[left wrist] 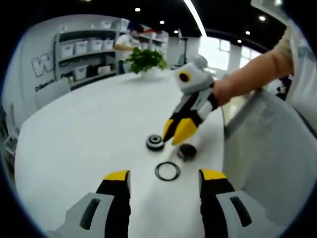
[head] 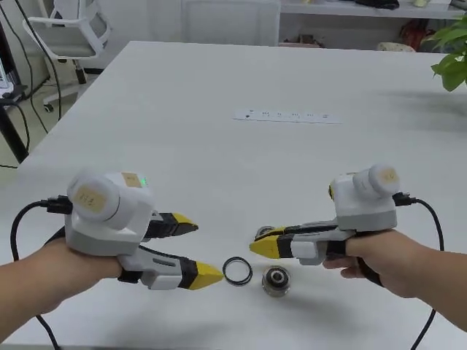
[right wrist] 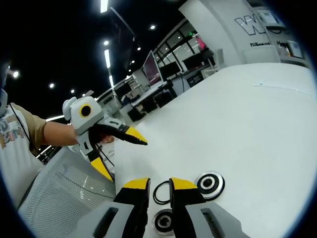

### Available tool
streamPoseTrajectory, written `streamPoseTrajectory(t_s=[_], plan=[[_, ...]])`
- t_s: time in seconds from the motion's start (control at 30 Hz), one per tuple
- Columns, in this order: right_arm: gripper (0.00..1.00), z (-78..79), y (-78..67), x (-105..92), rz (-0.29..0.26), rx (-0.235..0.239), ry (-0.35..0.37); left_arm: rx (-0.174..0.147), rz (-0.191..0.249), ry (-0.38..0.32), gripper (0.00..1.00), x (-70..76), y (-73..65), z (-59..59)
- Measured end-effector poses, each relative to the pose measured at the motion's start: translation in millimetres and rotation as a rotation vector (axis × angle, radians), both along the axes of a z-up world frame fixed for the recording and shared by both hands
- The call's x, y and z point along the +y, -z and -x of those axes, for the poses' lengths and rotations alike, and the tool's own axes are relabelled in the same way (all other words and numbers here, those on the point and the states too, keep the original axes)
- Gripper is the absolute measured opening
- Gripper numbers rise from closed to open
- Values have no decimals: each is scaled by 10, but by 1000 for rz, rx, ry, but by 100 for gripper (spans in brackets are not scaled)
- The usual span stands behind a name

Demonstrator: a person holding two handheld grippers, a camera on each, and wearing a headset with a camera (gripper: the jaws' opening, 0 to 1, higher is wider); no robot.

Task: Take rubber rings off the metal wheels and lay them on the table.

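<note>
A loose black rubber ring (head: 237, 270) lies flat on the white table (head: 219, 131), and the same ring (left wrist: 167, 171) sits just beyond my left gripper (left wrist: 166, 175), whose jaws stand wide apart and empty. To the ring's right rests a bare metal wheel (head: 276, 280). A second wheel (left wrist: 155, 142) with a black ring around it lies a little farther off. My right gripper (head: 260, 242) hovers over the two wheels, jaws a narrow gap apart with nothing between them. In the right gripper view the ring (right wrist: 159, 192) shows past my right gripper (right wrist: 159, 184), and my left gripper (head: 195, 246) faces it.
A white power strip (head: 287, 116) lies at mid-table. A green plant (head: 452, 62) stands at the far right edge, and an office chair (head: 69, 33) beyond the far left corner. Cables trail from both grippers over the near table edge.
</note>
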State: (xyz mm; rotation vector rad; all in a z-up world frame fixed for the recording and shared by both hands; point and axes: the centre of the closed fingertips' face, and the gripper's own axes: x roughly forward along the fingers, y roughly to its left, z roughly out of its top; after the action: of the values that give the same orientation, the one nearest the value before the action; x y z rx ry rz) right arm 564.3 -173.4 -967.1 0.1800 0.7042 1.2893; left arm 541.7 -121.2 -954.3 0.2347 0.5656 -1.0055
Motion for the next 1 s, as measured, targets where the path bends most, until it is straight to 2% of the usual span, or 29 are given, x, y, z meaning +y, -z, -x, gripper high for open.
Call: streamPoseTrajectory(t_s=[0.6,1.0], plan=[[17,-232,-104,-303,-15,-52,86,-6,13,-1,56,-161,-28,-235],[20,-312,20,-475,43,-97,105,10,10,9,55,-271,31,-316]])
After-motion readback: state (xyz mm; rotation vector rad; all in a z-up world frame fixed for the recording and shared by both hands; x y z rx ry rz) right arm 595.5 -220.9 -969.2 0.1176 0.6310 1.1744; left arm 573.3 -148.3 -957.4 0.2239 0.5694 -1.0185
